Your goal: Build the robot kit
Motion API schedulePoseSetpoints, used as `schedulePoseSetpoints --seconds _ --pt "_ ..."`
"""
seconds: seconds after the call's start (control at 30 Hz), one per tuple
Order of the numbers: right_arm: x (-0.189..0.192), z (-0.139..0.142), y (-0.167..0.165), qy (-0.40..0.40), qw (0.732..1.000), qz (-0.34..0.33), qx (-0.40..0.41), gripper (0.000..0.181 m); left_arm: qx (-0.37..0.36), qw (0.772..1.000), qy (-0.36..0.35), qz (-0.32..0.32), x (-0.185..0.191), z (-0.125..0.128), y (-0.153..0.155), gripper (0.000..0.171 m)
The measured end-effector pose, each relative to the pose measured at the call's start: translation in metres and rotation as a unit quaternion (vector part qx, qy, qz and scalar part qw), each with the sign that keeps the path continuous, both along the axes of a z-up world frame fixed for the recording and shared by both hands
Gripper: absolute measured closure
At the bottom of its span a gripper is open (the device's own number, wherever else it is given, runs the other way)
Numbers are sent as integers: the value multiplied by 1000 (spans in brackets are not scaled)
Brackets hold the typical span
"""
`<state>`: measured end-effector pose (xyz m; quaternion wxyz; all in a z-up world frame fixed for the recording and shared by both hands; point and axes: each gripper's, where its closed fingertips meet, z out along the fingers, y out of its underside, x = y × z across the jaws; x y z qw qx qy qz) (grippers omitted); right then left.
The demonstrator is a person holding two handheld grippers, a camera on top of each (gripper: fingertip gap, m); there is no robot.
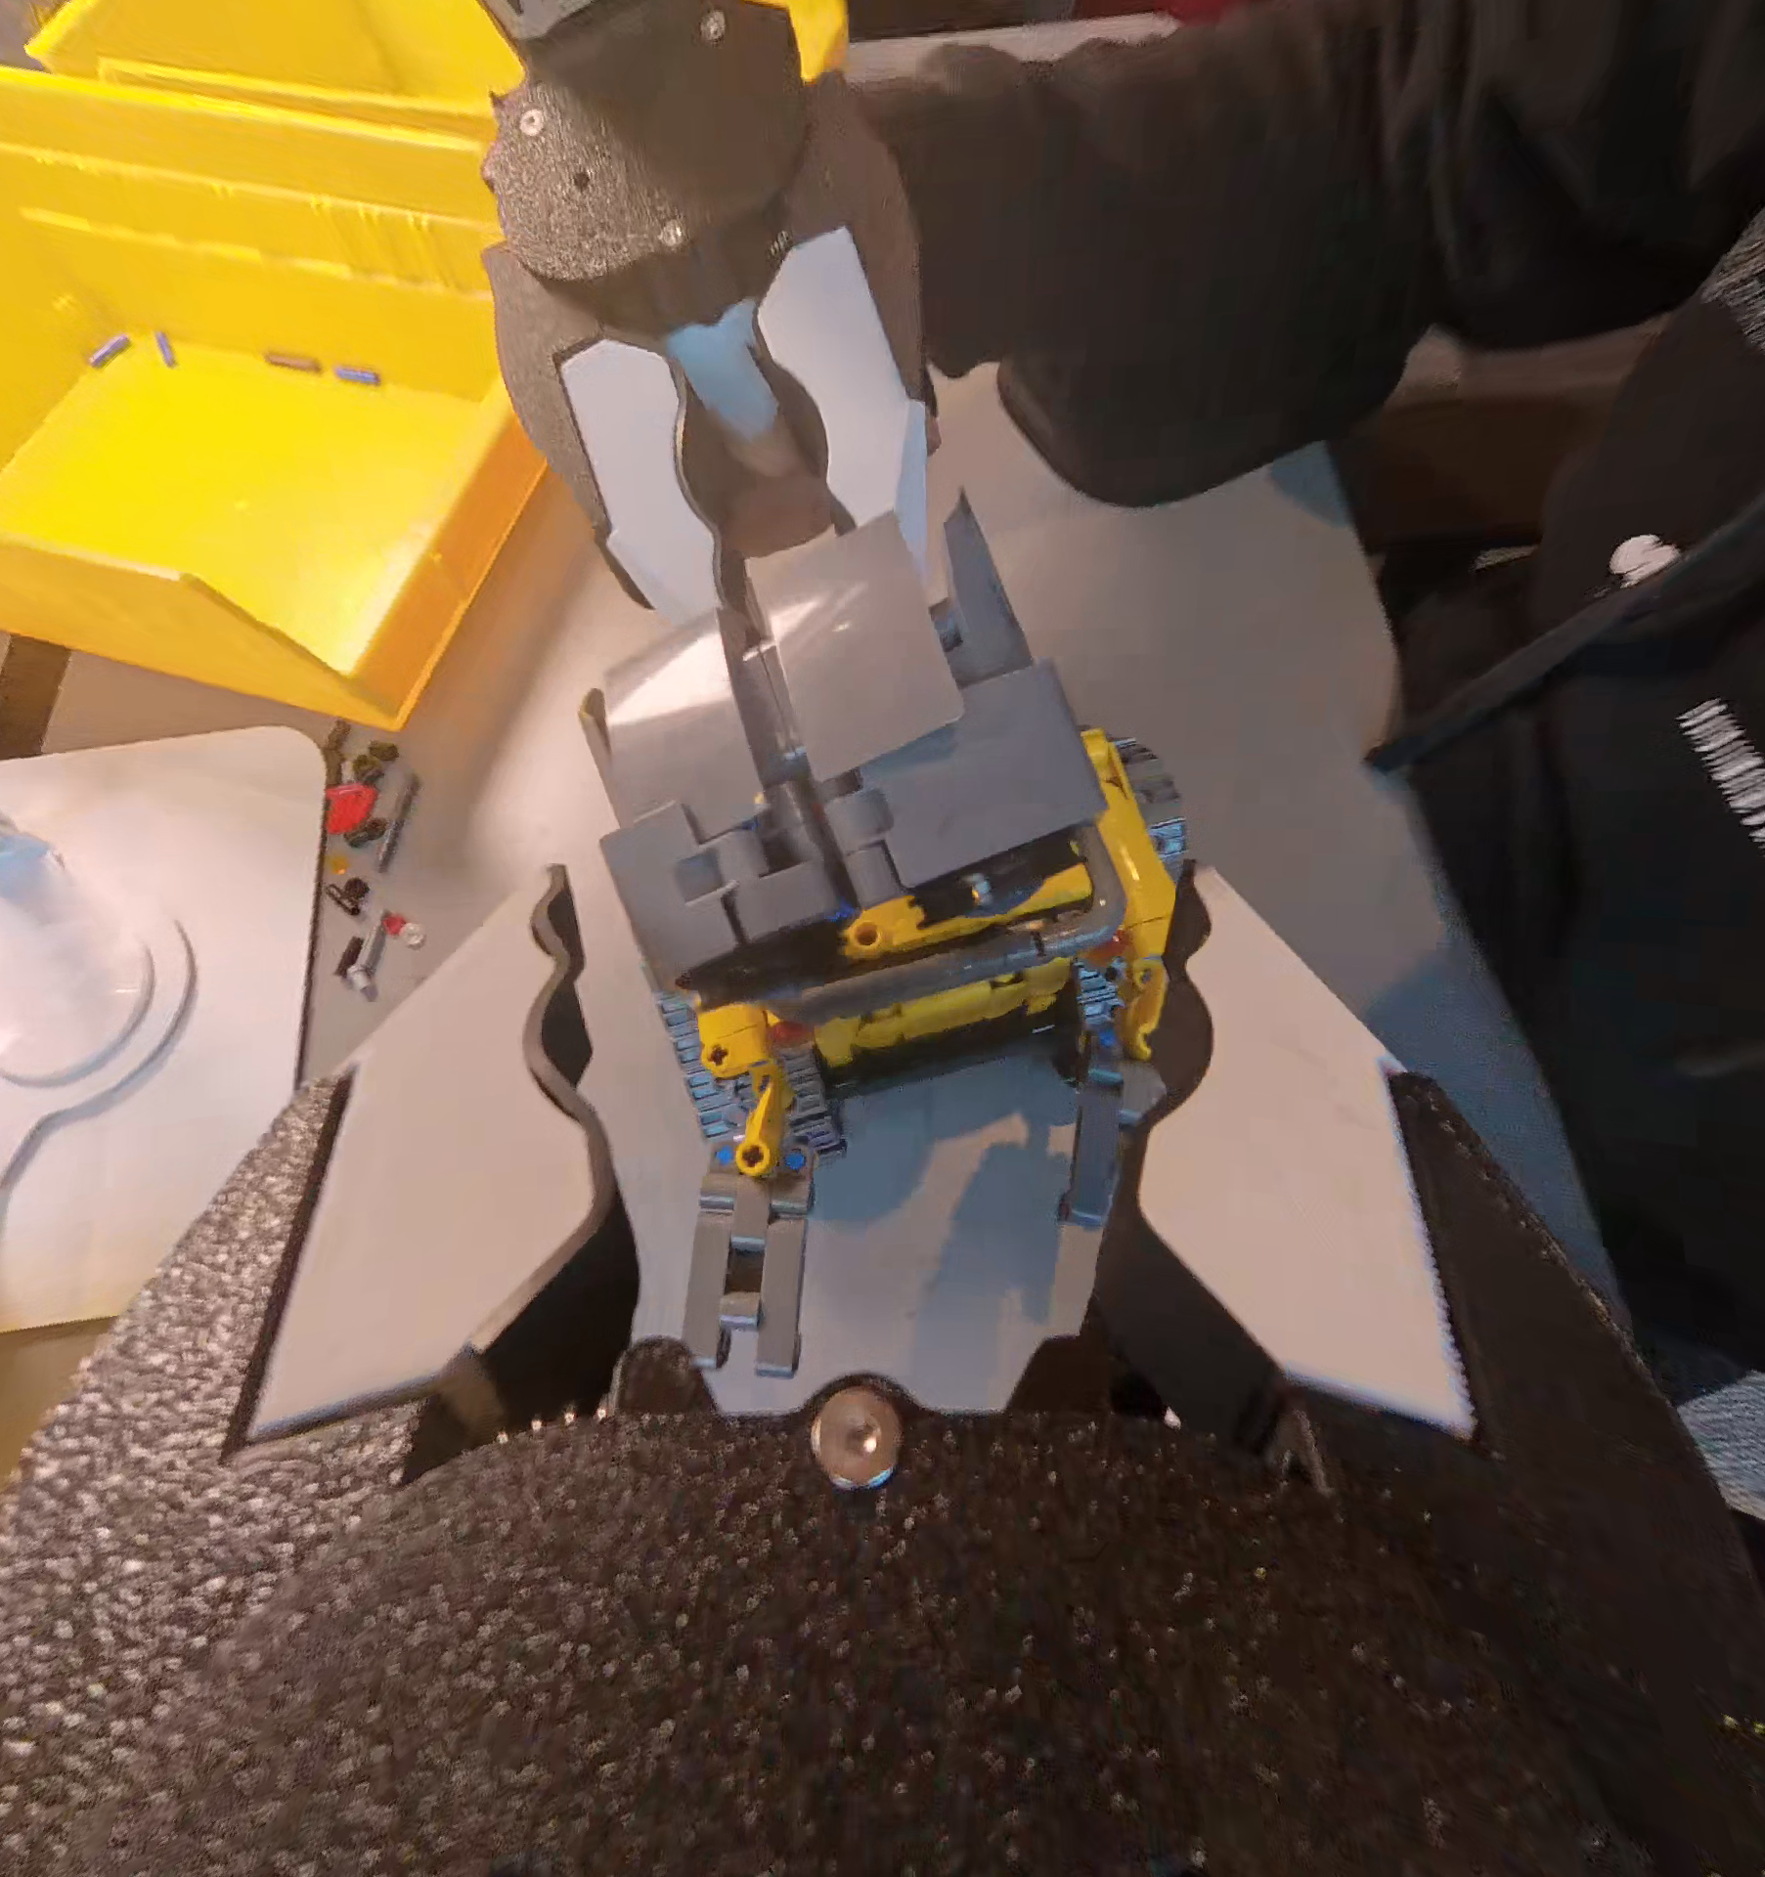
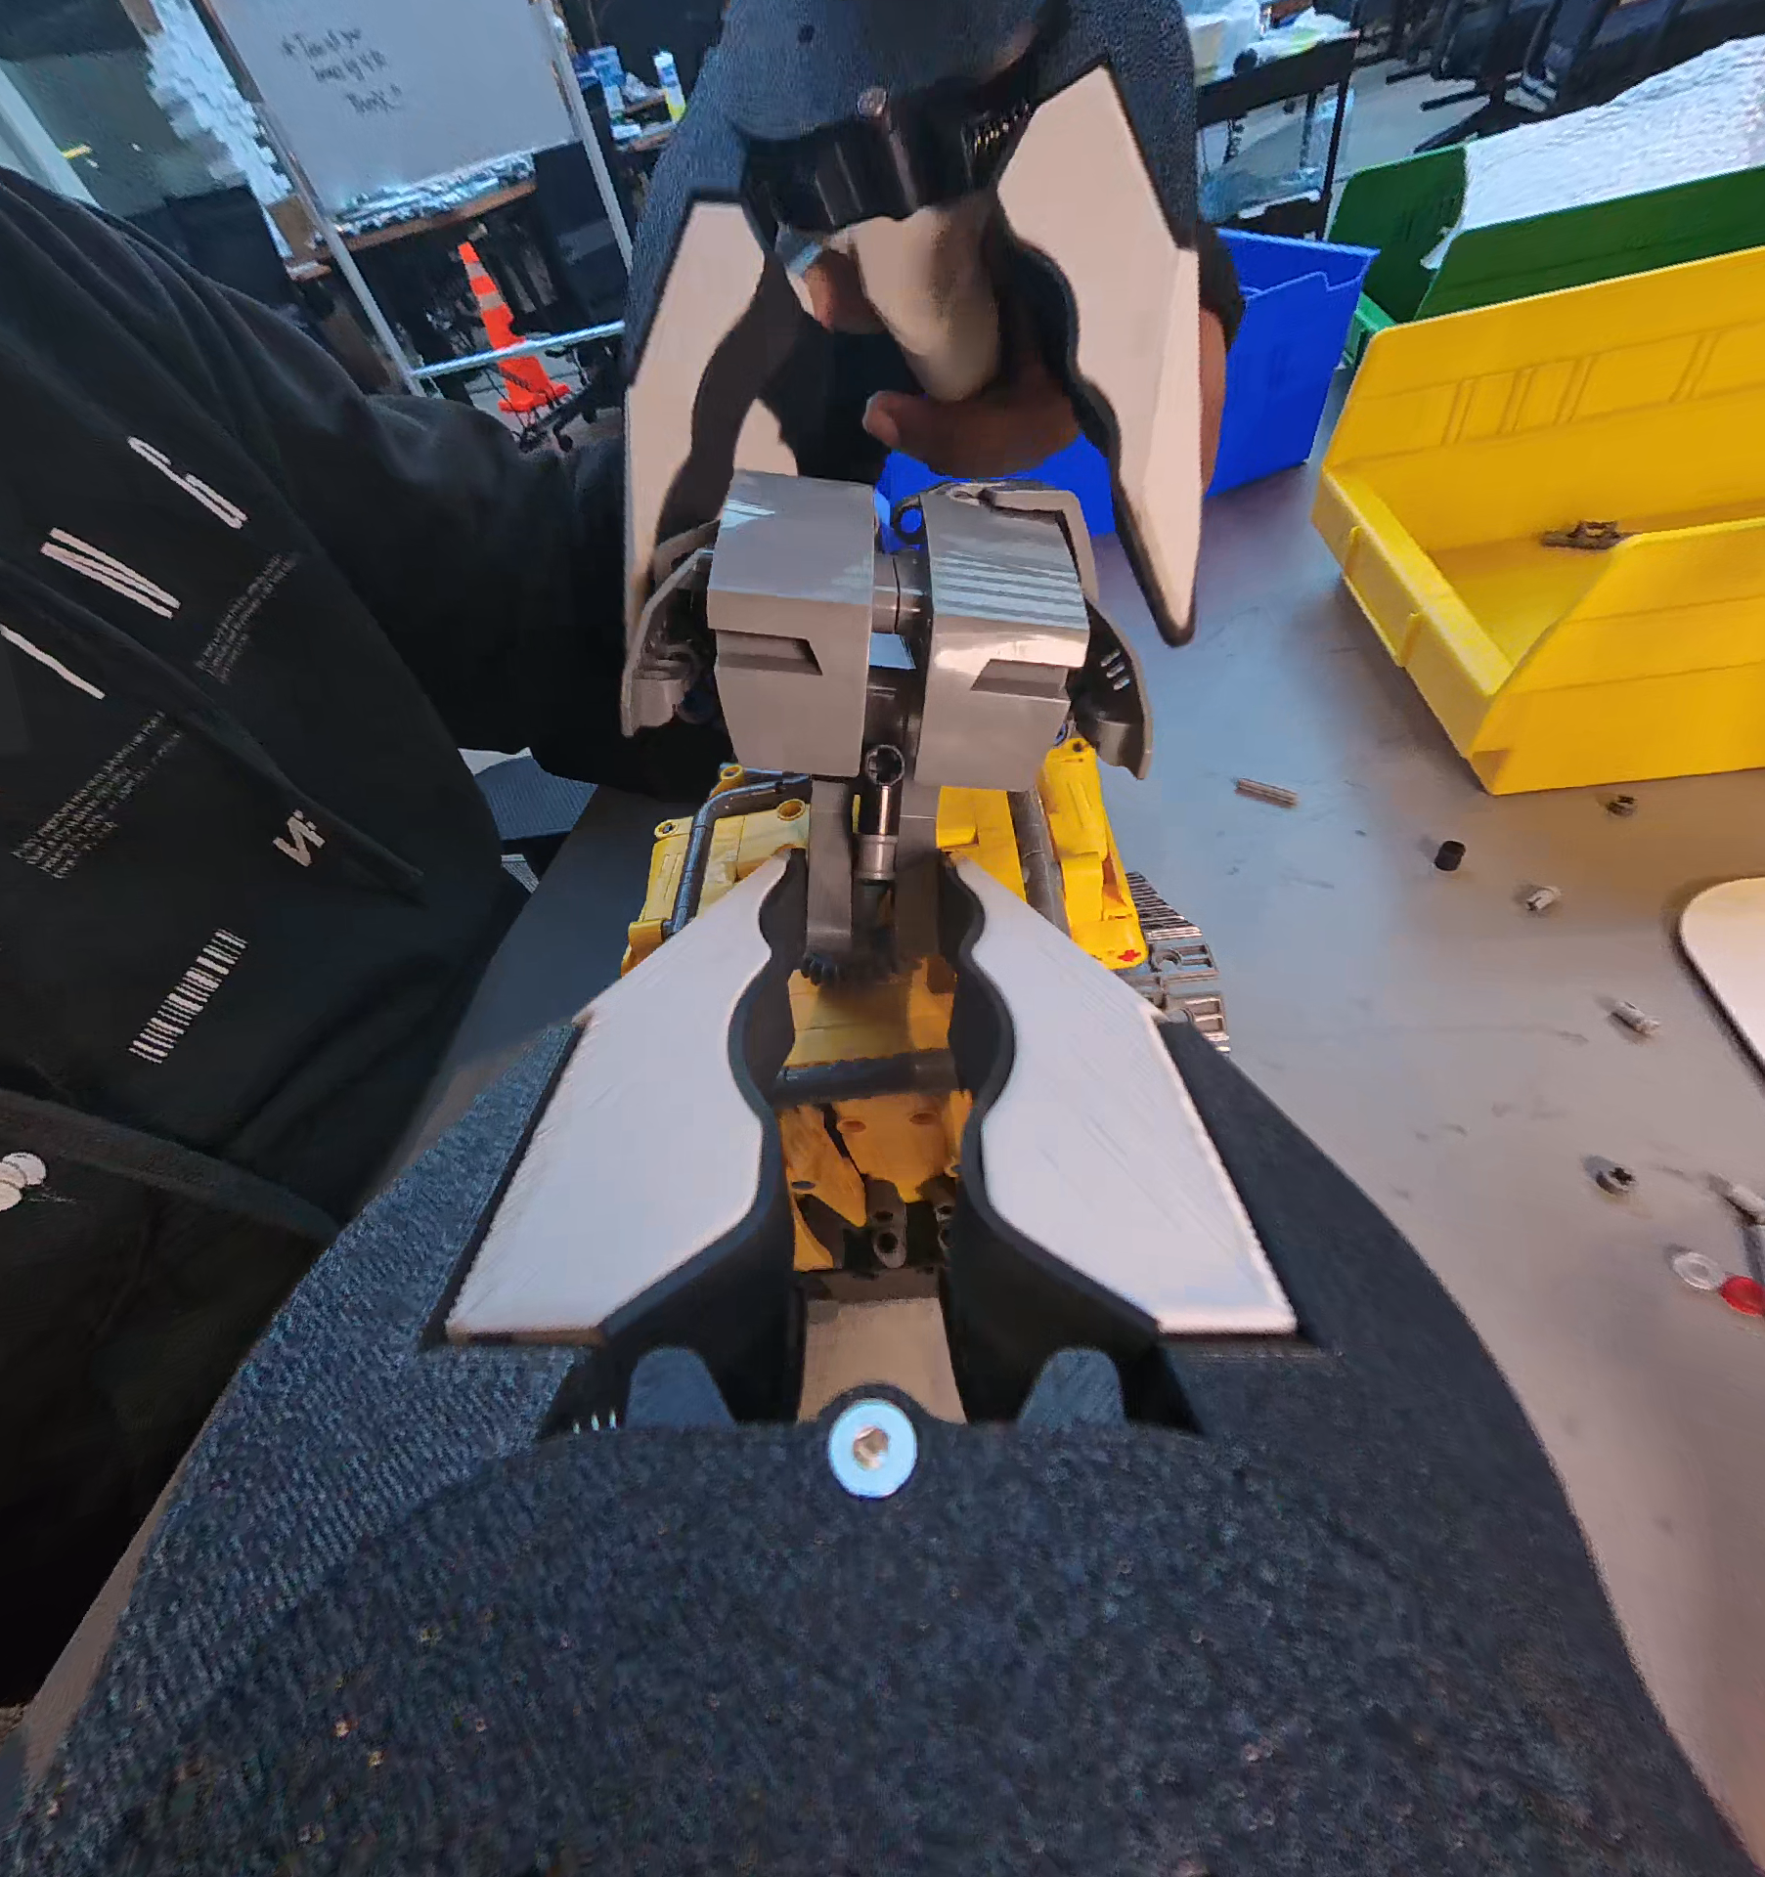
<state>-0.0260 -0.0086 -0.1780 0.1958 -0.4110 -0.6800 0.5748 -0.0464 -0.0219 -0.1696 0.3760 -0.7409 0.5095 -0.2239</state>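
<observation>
1. At mid-frame in both views stands a brick-built toy robot point(image 1: 888, 914) with a yellow body, grey tracks and a grey binocular-shaped head. It rests on the grey worktop point(image 2: 1366, 1016). It looks largely built, as tracks, body, neck and head are all joined.
2. Loose small bricks and pins point(image 1: 370, 863) lie unattached on the worktop at centre left of the left wrist view. I judge that some pieces remain unplaced.
3. Left tongs point(image 1: 873, 914) are spread wide, one finger either side of the model's body, and grip nothing.
4. Right tongs point(image 2: 868, 884) are narrowed around the grey neck below the head. Whether the pads actually press on it, I cannot tell.
5. Counts:
   - One toy robot and two tongs.
   - Four small blue pins point(image 1: 162, 345) inside the open yellow plastic bin point(image 1: 248, 488) at upper left.
   - In the right wrist view, one yellow bin, one green bin point(image 2: 1569, 223) and one blue bin point(image 2: 1284, 356) at upper right.
</observation>
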Motion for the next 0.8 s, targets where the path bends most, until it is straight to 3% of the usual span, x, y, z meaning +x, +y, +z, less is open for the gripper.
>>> schedulePoseSetpoints --seconds 0.07,0.13,0.23,0.37,0.6,0.8 --pt "0 0 0 3 1000 2 -6 156 9 1000 10 8 5 -3 8 74" --pt "2 0 0 9 1000 4 -4 156 27 1000 -1 -6 10 3 7 78" --pt "2 8 -6 27 1000 6 1 156 50 998 -16 -22 13 14 2 79" --pt "-3 2 -11 16 998 -1 59 156 76 996 10 -37 11 11 -3 79" --pt "1 2 -6 11 997 -6 80 156 102 994 31 -29 15 11 2 79" --pt "1 -1 -3 1 997 -12 81 156 91 995 27 -30 14 7 3 79"
